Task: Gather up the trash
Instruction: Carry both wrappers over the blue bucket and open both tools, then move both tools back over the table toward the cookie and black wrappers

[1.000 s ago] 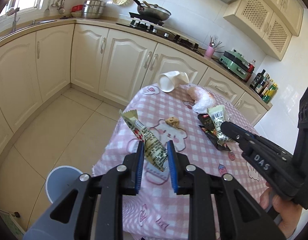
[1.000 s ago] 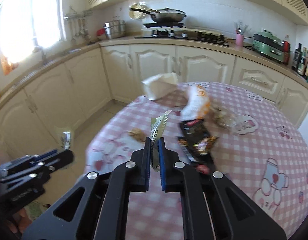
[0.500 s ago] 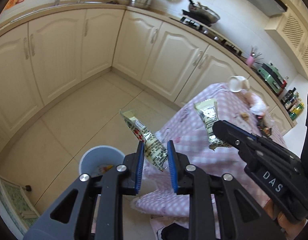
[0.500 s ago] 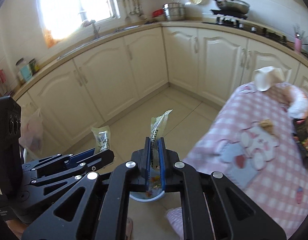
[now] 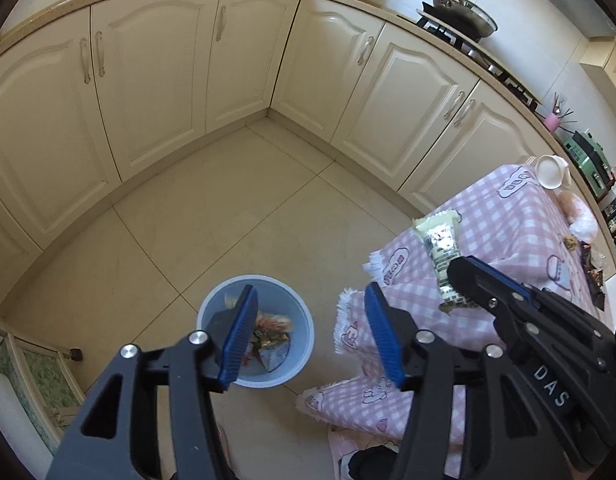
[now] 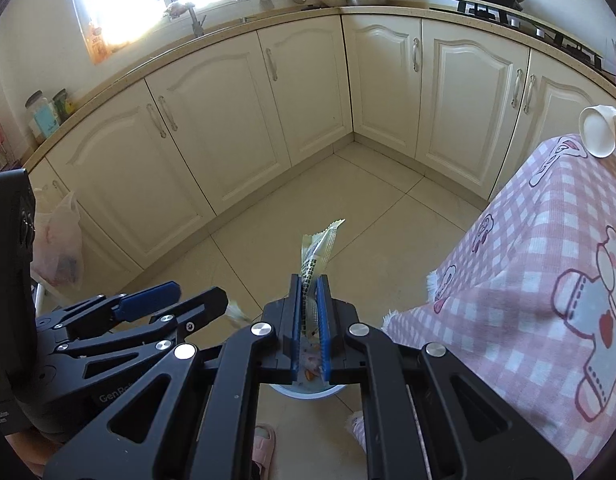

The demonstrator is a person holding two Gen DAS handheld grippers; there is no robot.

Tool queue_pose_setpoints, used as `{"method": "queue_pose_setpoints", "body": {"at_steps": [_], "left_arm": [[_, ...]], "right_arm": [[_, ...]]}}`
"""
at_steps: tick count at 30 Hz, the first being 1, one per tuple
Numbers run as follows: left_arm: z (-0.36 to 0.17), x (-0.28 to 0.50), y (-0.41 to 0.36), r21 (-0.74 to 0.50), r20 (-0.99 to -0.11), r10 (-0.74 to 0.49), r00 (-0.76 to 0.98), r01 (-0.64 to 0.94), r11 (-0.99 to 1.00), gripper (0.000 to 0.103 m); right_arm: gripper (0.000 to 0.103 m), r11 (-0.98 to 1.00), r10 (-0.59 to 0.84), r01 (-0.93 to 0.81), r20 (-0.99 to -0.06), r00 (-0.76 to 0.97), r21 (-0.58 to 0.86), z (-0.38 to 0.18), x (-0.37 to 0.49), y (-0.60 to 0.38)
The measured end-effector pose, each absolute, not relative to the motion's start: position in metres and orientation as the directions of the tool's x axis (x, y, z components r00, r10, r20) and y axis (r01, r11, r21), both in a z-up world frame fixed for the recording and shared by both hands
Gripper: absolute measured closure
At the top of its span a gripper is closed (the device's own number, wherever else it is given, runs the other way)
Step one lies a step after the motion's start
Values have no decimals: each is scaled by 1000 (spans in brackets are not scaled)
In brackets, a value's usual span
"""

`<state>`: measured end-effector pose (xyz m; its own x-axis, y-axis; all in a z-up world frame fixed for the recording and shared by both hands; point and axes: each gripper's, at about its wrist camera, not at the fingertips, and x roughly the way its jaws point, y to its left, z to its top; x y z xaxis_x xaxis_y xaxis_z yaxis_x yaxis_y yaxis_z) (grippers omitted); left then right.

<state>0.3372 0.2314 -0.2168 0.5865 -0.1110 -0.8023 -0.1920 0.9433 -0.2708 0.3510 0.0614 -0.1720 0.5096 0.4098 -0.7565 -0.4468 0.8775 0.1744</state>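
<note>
The left gripper's blue-padded fingers are spreading apart with nothing between them, low in the left view, framing the bin. The right gripper's fingers are pressed flat on a wrapper at lower centre of the right view. Largest, the table under pink checked cloth with bear prints fills the right side. The bin, a pale blue round bucket on the tiled floor, holds crumpled colourful wrappers. The pinched wrapper is pale green-cream, with a zigzag top edge and black print low down, standing upright above the pads. In the left view it shows at right centre.
</note>
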Motion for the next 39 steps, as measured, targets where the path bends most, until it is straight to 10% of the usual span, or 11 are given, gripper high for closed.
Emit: {"method": "queue_pose_setpoints", "body": {"at_steps": [5, 25, 30, 39], "left_arm": [[-221, 334, 240, -253, -812, -74, 579, -236, 938, 31], [-218, 302, 304, -273, -806, 28, 591, -413, 869, 29], [-218, 301, 311, -289, -805, 22, 593, -425, 858, 29], [-206, 304, 293, -292, -794, 2, 607, -385, 876, 29]], "right_arm": [[96, 874, 410, -452, -767, 494, 176, -177, 353, 68], [93, 825, 472, -525, -769, 432, 211, -189, 355, 121], [63, 832, 467, -516, -760, 453, 204, -187, 357, 125], [44, 867, 418, -474, -742, 524, 154, -169, 354, 94]]}}
